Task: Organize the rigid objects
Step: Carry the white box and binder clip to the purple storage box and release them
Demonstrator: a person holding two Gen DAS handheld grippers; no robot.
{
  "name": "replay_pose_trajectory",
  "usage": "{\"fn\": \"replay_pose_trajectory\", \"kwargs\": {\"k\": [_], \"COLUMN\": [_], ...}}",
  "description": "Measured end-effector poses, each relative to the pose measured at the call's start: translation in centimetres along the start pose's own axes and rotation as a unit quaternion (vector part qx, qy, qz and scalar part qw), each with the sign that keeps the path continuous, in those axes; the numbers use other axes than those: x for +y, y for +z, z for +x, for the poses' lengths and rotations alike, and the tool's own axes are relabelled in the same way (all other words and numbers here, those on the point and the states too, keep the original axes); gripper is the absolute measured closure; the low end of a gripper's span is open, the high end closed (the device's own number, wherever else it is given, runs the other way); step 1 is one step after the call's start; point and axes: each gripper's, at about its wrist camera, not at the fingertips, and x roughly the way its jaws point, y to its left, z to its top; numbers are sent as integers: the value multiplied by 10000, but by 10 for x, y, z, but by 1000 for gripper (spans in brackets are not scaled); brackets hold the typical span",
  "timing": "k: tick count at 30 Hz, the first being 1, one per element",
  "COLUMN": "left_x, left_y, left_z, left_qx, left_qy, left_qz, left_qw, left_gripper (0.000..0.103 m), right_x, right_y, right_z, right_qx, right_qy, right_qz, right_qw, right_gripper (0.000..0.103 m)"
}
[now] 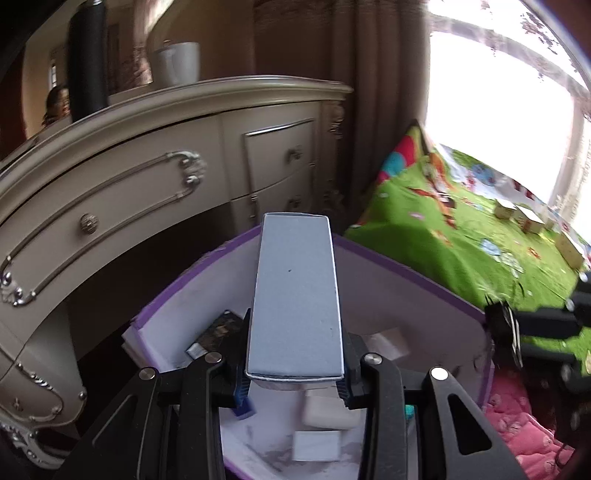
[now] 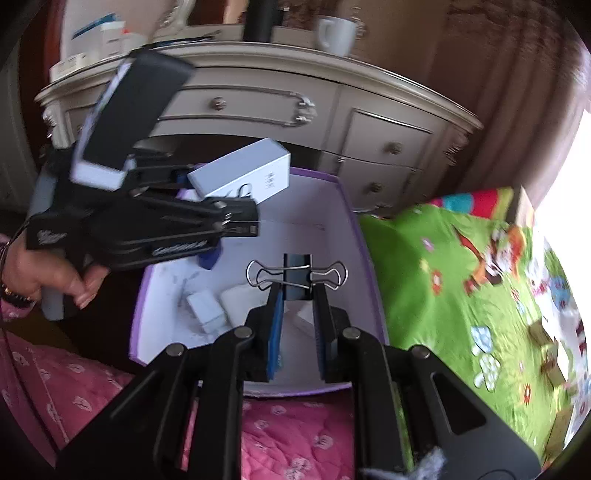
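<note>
Both loads hang over the purple-rimmed box (image 2: 364, 236); left gripper (image 1: 295, 384) grasps a pale carton (image 1: 295, 299), right gripper (image 2: 297, 291) pinches a binder clip (image 2: 297, 278); next, probably lower and release each inside

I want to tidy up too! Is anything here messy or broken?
Nothing looks broken or spilled. The left gripper holds a white box and the right gripper holds a binder clip, both above the purple bin. More boxes lie scattered on the green mat.

One purple bin (image 2: 365, 258), one binder clip (image 2: 297, 277), one mug (image 2: 338, 35), two grippers (image 2: 297, 295)
</note>
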Motion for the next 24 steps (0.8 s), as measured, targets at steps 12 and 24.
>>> {"fn": "replay_pose_trajectory", "kwargs": {"k": [12,24], "left_x": [31,27], "left_y": [-10,9], "left_z": [17,16], "left_qx": [443,501], "left_qy": [195,327], "left_qz": [-321,-772], "left_qw": [9983,9952], "left_gripper": [66,24], "right_x": [42,16], "right_y": [6,-2], "right_z": [32,21], "right_qx": [224,-126], "right_qy": [526,565], "right_qz": [-515,231], "right_qw": [9970,9981], "right_gripper": [84,37]}}
